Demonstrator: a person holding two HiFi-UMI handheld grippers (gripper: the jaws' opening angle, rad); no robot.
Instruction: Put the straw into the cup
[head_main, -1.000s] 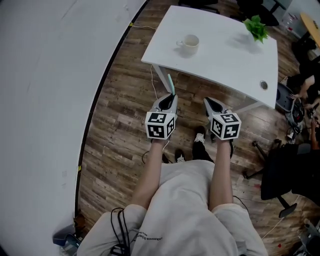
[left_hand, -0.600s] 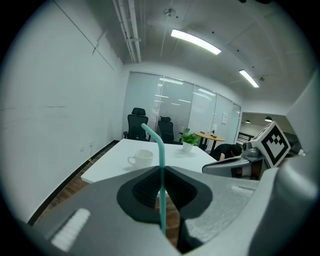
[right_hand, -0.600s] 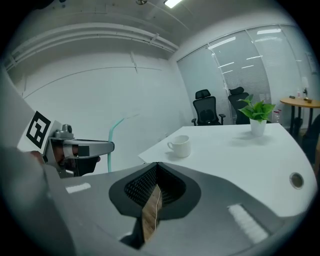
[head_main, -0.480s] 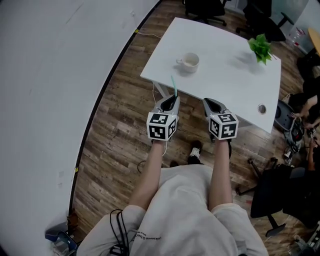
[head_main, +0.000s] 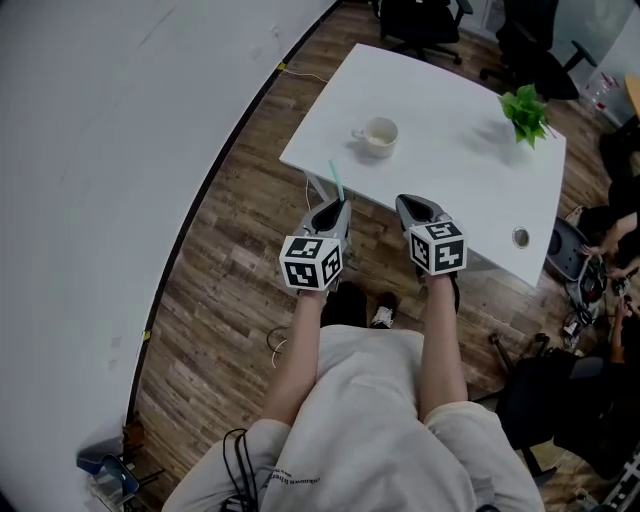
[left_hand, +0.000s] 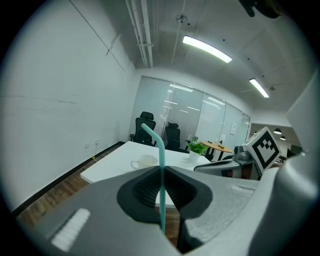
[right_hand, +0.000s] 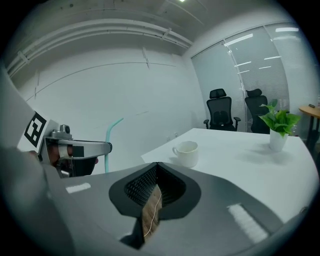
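Straw (head_main: 336, 181), teal with a bent top, stands upright in the left tool (head_main: 330, 213) at frame centre of the head view. Left tool jaws are pressed together on the straw's lower shaft, and the bent end sticks up past the tips. Cup (head_main: 378, 135), white, sits on the white bench (head_main: 450, 180) in the upper middle of the frame, near the bench's lower-left corner. Straw is below and left of the cup, apart from it, by the bench's near edge. Right tool (head_main: 412, 207) is beside the left one, jaws closed together with nothing between them. Potted plant (head_main: 527, 113) stands at the bench's upper right.
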